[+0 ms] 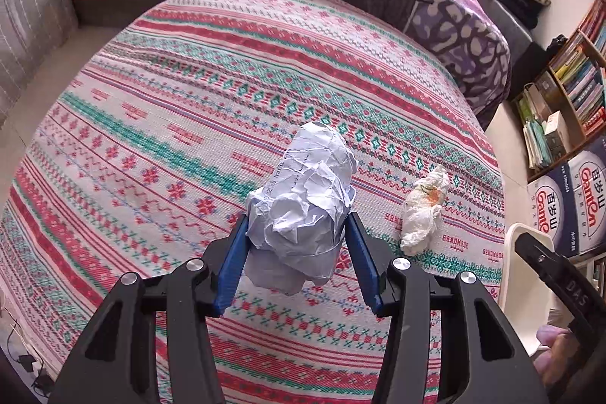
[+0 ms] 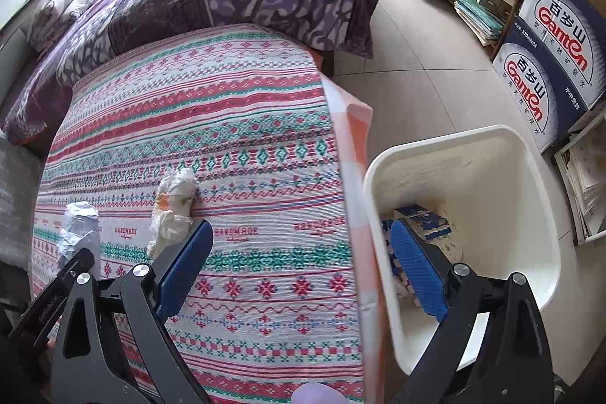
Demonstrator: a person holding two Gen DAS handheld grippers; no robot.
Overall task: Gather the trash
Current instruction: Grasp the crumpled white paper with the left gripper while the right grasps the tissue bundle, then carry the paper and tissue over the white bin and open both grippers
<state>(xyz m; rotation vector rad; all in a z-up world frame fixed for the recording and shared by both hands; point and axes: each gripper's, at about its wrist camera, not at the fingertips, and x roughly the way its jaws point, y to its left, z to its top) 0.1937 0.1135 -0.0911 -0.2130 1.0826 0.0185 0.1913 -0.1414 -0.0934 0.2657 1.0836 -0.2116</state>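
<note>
Two pieces of trash show on the patterned bed cover (image 1: 227, 82). The left tool (image 1: 297, 233) has its two blue pads clamped on one crumpled paper ball (image 1: 303, 203); one wadded tissue (image 1: 422, 211) lies just beside it. The right tool (image 2: 299, 267) gapes wide, holding nothing, one finger over the one white bin (image 2: 530, 199) beside the bed.

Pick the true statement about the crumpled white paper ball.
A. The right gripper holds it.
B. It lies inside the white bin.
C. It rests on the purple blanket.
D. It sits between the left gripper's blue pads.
D: the paper ball sits squeezed between the blue pads of the left gripper, above the patterned bedspread.
</note>
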